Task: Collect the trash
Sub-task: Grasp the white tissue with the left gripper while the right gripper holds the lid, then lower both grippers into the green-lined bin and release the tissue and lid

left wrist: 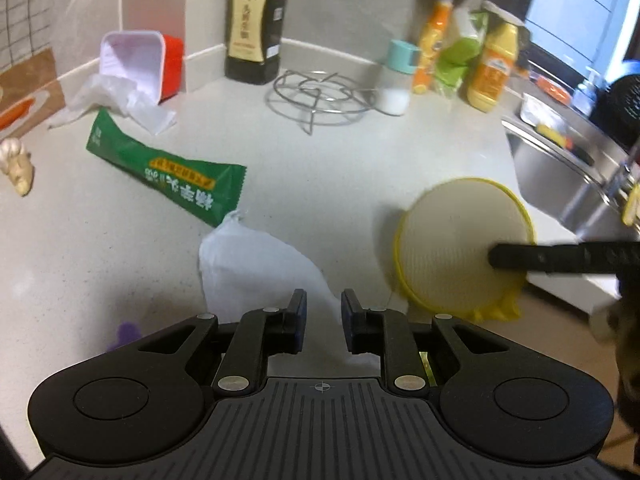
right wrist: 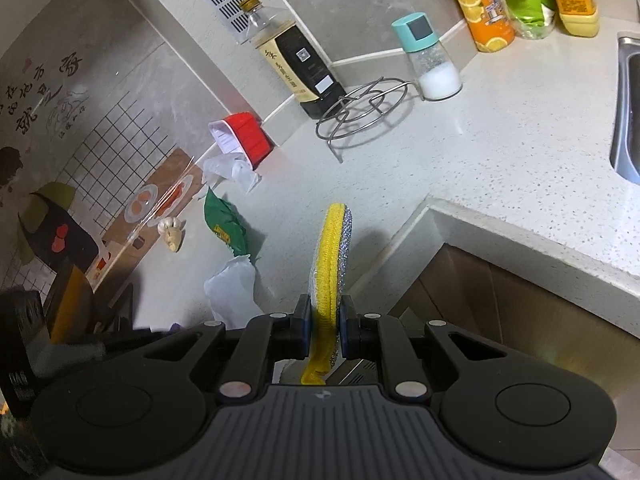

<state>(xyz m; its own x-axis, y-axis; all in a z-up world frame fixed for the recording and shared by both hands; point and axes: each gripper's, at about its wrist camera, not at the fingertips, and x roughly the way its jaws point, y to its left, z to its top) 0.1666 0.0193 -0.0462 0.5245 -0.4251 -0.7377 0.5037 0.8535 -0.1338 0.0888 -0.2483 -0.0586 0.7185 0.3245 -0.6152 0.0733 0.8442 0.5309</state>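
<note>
Left gripper (left wrist: 323, 322) hangs with jaws apart, nothing between them, just over the crumpled white tissue (left wrist: 256, 268) at the near edge of the counter (left wrist: 360, 168) — I'd drop straight down, centre the wad between the pads, then close. Right gripper (right wrist: 324, 326) is clamped on a round yellow scrubber pad (right wrist: 330, 264) (held edge-on, silver backing), so keep it clear to the right. Green wrapper (left wrist: 168, 168) further left carries Chinese print, dark bottle (left wrist: 256, 28) at the far wall too — neither readable.
</note>
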